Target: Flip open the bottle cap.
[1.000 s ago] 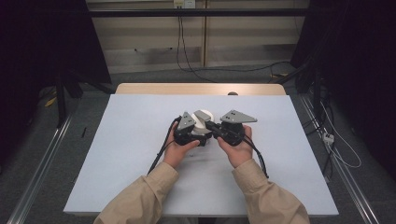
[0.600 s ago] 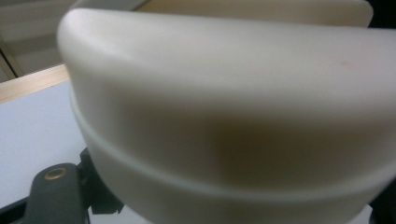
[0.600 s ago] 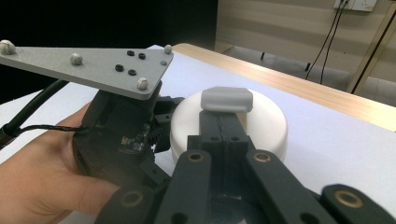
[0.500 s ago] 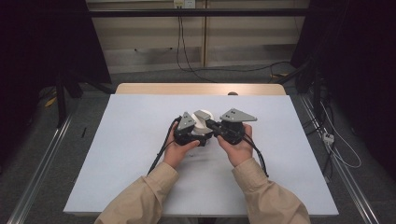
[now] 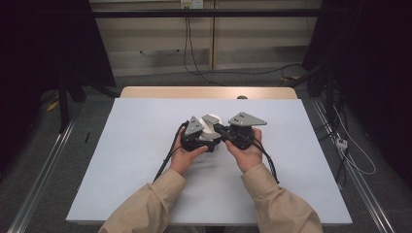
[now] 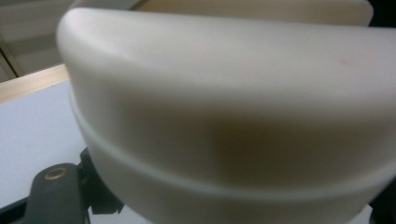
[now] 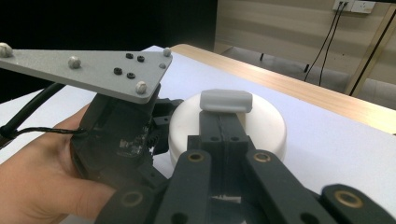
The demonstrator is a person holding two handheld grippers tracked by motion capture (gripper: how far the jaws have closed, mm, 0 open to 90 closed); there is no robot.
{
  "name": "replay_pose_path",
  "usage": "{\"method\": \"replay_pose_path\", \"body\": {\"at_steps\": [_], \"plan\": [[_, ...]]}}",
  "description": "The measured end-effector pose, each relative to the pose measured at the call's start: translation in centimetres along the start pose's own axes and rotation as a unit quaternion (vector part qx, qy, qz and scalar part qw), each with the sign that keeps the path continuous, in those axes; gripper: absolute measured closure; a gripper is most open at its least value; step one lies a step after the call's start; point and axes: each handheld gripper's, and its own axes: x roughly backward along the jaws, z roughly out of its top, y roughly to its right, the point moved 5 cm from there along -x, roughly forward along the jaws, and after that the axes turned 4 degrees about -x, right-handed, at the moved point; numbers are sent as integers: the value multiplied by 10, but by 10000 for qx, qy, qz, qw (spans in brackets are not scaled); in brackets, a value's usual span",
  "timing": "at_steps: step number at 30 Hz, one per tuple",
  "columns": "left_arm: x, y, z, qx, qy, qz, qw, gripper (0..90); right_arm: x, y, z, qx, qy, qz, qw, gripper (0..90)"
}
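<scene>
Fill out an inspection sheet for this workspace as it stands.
Surface: pale blue table top, wooden strip at the far edge.
Job's things: white round container lifted between both hands, a grey block on top.
Clutter: nothing seen.
Grippers: left claw shut on the container's side; right claw shut, jaws together, lying over the container's top, tips at the grey block.
Cables: one black cable trails from each claw.
Surroundings: dark curtains, wall sockets, floor wiring.

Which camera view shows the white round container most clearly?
The right gripper view: the white round container shows whole there, with a grey handle on top. The left gripper view shows its blurred wall very close. The high view shows a small part between both grippers.
</scene>
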Motion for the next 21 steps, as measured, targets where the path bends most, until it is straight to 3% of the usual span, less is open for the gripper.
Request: {"method": "replay_pose_path", "body": {"at_steps": [21], "plan": [[0, 0, 0, 37, 29, 4, 10000, 185, -10, 2, 15, 100, 66, -73, 9999, 900]]}}
